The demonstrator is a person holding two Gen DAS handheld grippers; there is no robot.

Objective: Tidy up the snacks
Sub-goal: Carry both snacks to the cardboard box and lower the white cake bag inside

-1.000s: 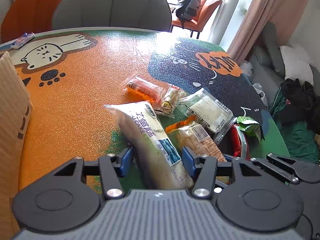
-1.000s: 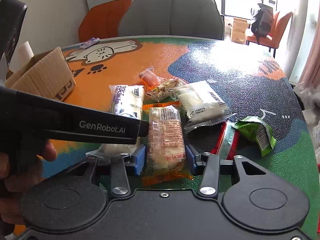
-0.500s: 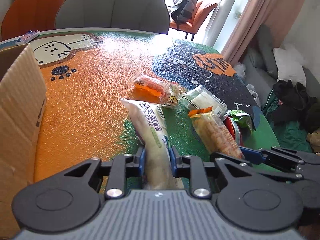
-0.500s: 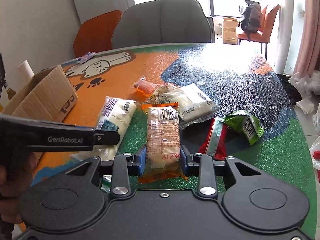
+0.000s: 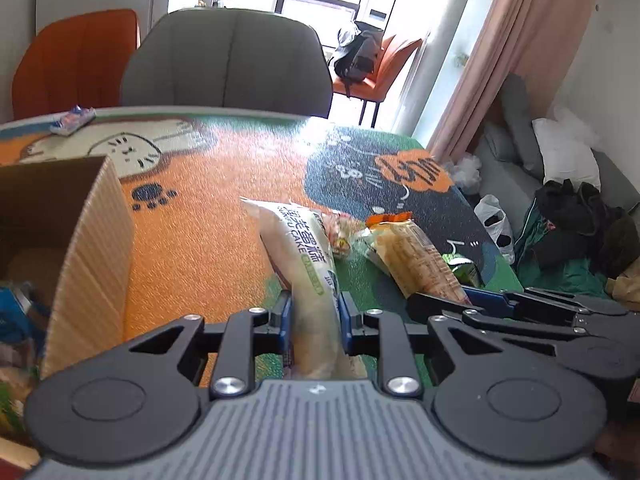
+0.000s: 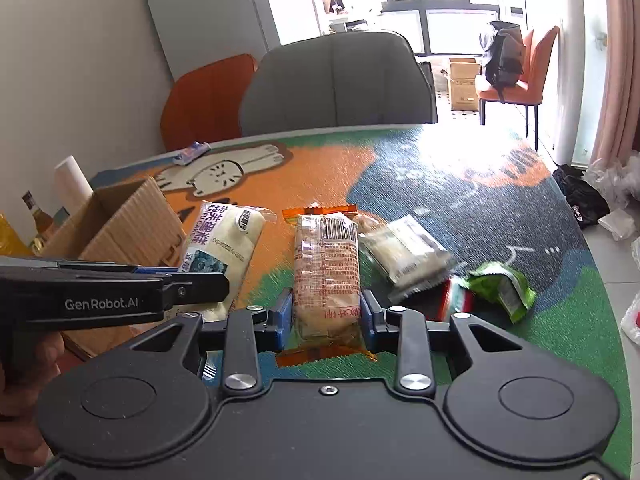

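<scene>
My left gripper (image 5: 314, 316) is shut on a long white cake packet (image 5: 306, 252), lifted off the table; the packet also shows in the right wrist view (image 6: 224, 240). My right gripper (image 6: 326, 316) is shut on an orange-edged clear biscuit packet (image 6: 326, 272), also raised; it shows in the left wrist view (image 5: 416, 258). An open cardboard box (image 5: 92, 248) stands left of the left gripper, with packets inside; it also shows in the right wrist view (image 6: 128, 224). A clear white packet (image 6: 404, 256), a red packet (image 6: 456, 302) and a green packet (image 6: 500, 288) lie on the table.
The round table (image 6: 460, 184) has a cat-print cover. A small blue wrapper (image 5: 72, 120) lies at its far edge. A grey chair (image 5: 226, 64) and an orange chair (image 5: 74, 60) stand behind. A sofa with clothes (image 5: 572, 216) is to the right.
Both grippers closed on their packets and lifted them. The left gripper has moved left toward the cardboard box, which now fills more of its view.
</scene>
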